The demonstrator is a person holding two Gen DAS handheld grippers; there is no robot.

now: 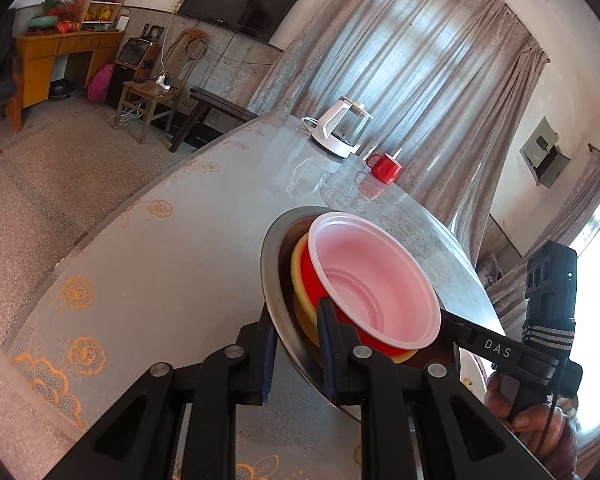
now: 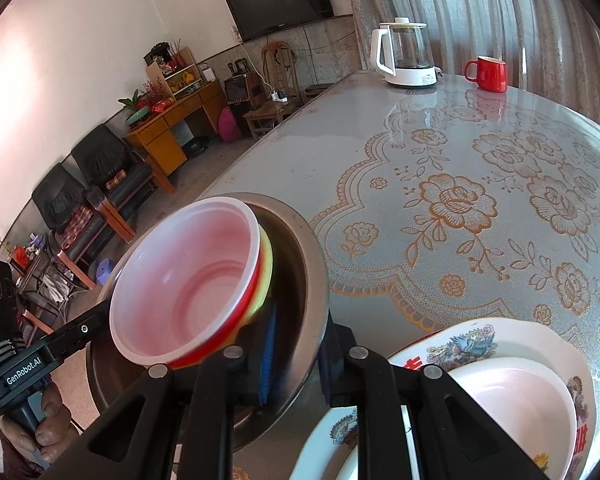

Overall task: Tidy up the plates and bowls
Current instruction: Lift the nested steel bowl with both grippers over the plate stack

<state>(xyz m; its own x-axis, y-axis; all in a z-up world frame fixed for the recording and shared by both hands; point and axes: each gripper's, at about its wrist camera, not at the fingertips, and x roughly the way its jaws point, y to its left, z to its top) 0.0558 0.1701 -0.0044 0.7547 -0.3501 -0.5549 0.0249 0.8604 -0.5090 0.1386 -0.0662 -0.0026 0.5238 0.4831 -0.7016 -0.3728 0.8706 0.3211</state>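
Jaws of left gripper (image 1: 294,344) and right gripper (image 2: 294,364) clamp steel basin (image 1: 270,264) rim.

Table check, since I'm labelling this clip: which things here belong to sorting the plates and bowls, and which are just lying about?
Job:
steel plate, gripped on opposite rims by left gripper and right gripper
yellow dish and red bowl stacked on it
patterned plate holding a white bowl

Lying about:
kettle
red mug

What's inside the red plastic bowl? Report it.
Empty. The red plastic bowl shows only its bare pink-white inside in both wrist views.
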